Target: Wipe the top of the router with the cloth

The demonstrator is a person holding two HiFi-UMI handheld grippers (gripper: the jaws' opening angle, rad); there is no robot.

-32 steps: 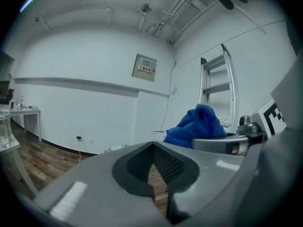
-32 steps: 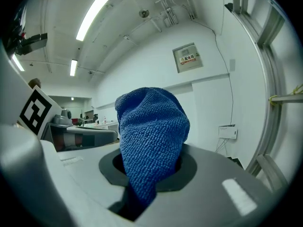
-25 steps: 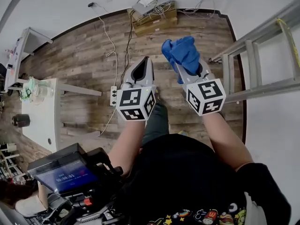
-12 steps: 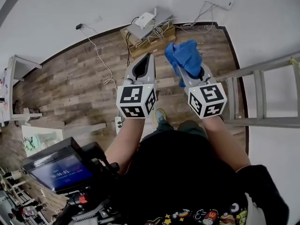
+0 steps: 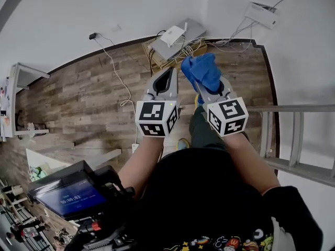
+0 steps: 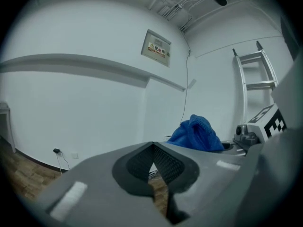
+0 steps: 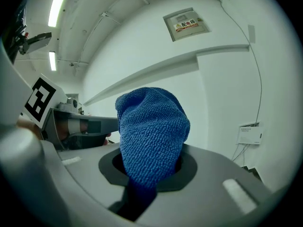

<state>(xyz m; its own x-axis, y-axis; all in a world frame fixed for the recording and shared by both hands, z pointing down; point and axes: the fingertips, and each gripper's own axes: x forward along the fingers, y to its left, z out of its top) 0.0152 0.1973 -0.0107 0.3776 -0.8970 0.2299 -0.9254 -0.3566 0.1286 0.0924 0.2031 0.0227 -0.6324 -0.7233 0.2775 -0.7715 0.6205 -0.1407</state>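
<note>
A white router [image 5: 172, 36] lies on a grey flat box [image 5: 182, 37] in the floor corner, atop a cardboard box with tangled cables. My right gripper [image 5: 205, 82] is shut on a bunched blue cloth [image 5: 202, 71] [image 7: 150, 136], held in the air short of the router. The cloth also shows at the right of the left gripper view, as the blue cloth [image 6: 196, 134]. My left gripper [image 5: 166, 79] [image 6: 154, 167] is beside it, jaws shut with nothing between them. Both grippers point toward the corner, above the floor.
A wooden floor [image 5: 78, 103] runs to white walls. A cable [image 5: 116, 69] trails from a wall socket to a power strip. A wall box [image 5: 263, 14] with wires hangs at the right. A ladder [image 5: 293, 135] leans at the right; a white table [image 5: 10, 98] stands left.
The view has shifted toward the corner: the router and its box now sit closer, just beyond the gripper tips. The ladder has slid lower right. Both grippers keep their hold.
</note>
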